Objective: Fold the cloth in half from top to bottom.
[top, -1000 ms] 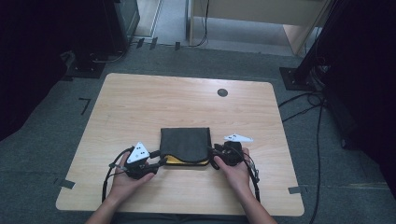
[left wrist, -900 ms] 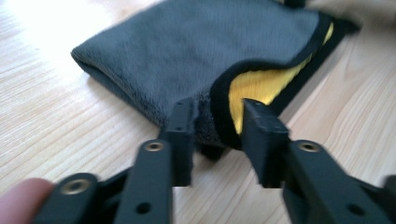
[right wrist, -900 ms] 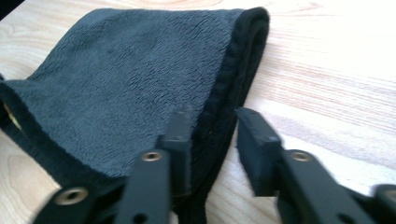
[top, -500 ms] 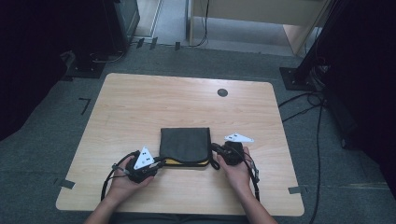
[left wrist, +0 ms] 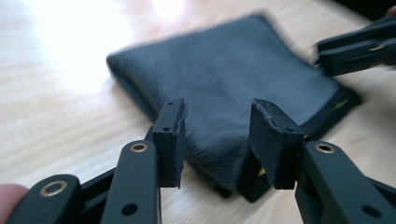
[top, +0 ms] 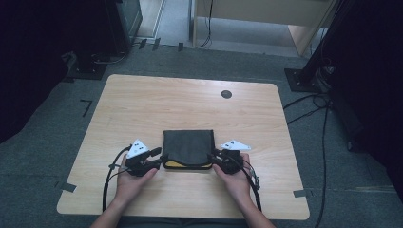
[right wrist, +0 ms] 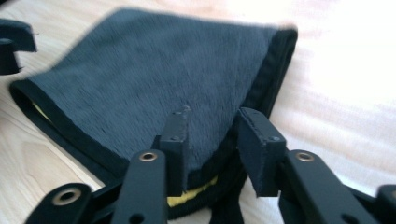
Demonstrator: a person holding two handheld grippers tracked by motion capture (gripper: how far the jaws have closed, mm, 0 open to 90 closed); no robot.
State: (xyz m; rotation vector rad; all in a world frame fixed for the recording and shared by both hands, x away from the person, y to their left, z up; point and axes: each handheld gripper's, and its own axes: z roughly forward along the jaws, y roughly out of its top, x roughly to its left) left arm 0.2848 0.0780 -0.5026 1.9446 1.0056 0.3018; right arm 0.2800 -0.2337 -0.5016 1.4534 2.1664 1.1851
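A folded dark cloth (top: pixel 187 145) with a yellow inner layer lies on the wooden table (top: pixel 190 104), near its front edge. My left gripper (top: pixel 159 156) is at the cloth's near left corner. In the left gripper view its jaws (left wrist: pixel 217 116) have just been opening and stand apart, with the cloth (left wrist: pixel 224 79) corner between them and not pinched. My right gripper (top: pixel 215 156) is at the near right corner. Its jaws (right wrist: pixel 212 126) have also just been opening and straddle the black-hemmed corner of the cloth (right wrist: pixel 154 79) without pressing on it.
A round dark cable hole (top: pixel 226 94) sits in the table's far right part. Beyond the table are grey carpet, cables and dark equipment stands (top: pixel 304 76). The other gripper's jaws (left wrist: pixel 359 46) show at the far side of the cloth.
Both hands have stayed at the cloth's near corners. The left gripper has tipped a little and come back. The cloth lies where it was.
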